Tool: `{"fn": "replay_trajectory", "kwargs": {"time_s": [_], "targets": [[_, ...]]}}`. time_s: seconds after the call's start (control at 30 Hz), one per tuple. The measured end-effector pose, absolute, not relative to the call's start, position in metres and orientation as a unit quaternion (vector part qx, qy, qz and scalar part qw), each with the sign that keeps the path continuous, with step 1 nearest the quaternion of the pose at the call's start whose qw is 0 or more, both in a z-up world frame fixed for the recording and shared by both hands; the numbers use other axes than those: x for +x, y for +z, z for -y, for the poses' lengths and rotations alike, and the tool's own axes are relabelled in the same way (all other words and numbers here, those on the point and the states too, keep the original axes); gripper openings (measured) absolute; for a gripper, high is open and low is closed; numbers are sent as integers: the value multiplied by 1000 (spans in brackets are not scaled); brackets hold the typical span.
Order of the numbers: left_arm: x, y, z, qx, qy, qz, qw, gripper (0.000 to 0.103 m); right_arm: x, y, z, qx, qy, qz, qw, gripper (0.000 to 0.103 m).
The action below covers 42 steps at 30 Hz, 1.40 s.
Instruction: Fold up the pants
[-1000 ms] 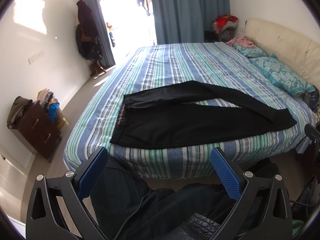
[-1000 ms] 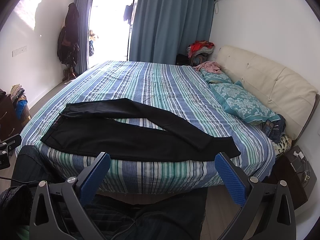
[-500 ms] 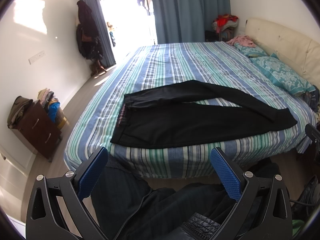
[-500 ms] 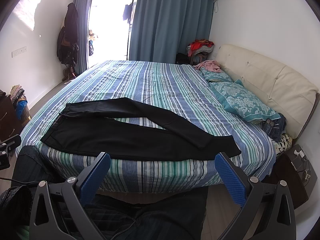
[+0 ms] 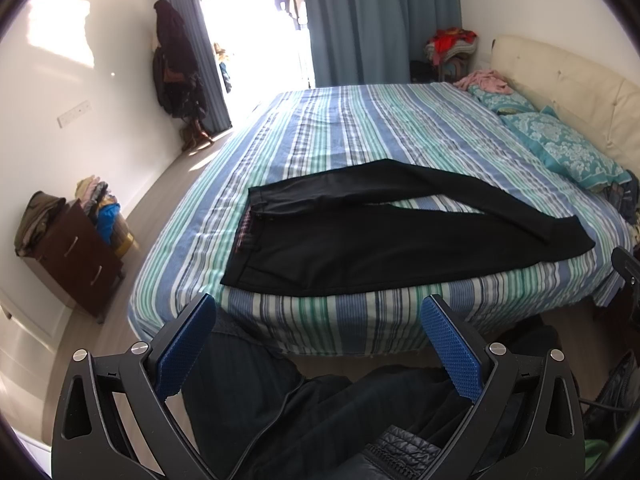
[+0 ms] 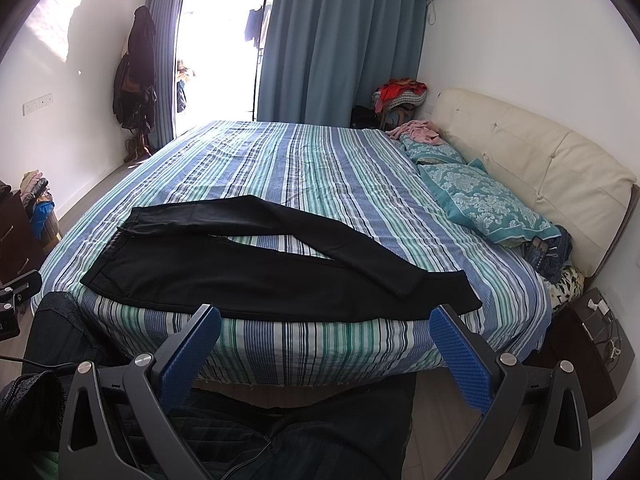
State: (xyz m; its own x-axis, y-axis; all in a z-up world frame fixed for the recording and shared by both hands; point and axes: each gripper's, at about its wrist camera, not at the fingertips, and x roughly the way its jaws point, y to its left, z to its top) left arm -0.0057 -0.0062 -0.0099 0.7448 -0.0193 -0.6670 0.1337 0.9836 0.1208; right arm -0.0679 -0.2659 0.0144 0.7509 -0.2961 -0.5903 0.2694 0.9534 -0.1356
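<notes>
Black pants (image 5: 360, 248) lie flat on the striped bed (image 5: 360, 132) near its front edge, waistband to the left and legs to the right, the far leg angled across the near one at the cuffs. They also show in the right wrist view (image 6: 248, 276). My left gripper (image 5: 318, 344) is open and empty, held off the bed in front of the waist end. My right gripper (image 6: 326, 344) is open and empty, held in front of the bed (image 6: 320, 168) near the cuff end.
Teal pillows (image 6: 484, 200) and a cream headboard (image 6: 540, 160) lie at the right. A dark dresser (image 5: 76, 256) with clothes on it stands left of the bed. A nightstand (image 6: 588, 340) stands at the right. The person's dark-clad legs (image 5: 320, 412) are below the grippers.
</notes>
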Motion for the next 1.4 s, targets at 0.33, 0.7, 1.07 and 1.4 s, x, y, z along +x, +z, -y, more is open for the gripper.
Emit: {"fn": "replay_trajectory", "kwargs": {"time_s": [0.33,0.7,1.07,1.4], "targets": [[-6,-10,5,81,-41,-355,930,102,-68,14,271,-17,-160,-322,933,103],[-5,-10,7,81,-41,-355,930,102,-67,15,272,-19,-170,-324,931,103],[-7,-13,4,79,-39,-356,930,102,-67,16,273,-21,-172,-326,930,103],[-9,-17,8,81,-39,-360,929,102,-68,14,279,-19,-194,-328,924,103]]}}
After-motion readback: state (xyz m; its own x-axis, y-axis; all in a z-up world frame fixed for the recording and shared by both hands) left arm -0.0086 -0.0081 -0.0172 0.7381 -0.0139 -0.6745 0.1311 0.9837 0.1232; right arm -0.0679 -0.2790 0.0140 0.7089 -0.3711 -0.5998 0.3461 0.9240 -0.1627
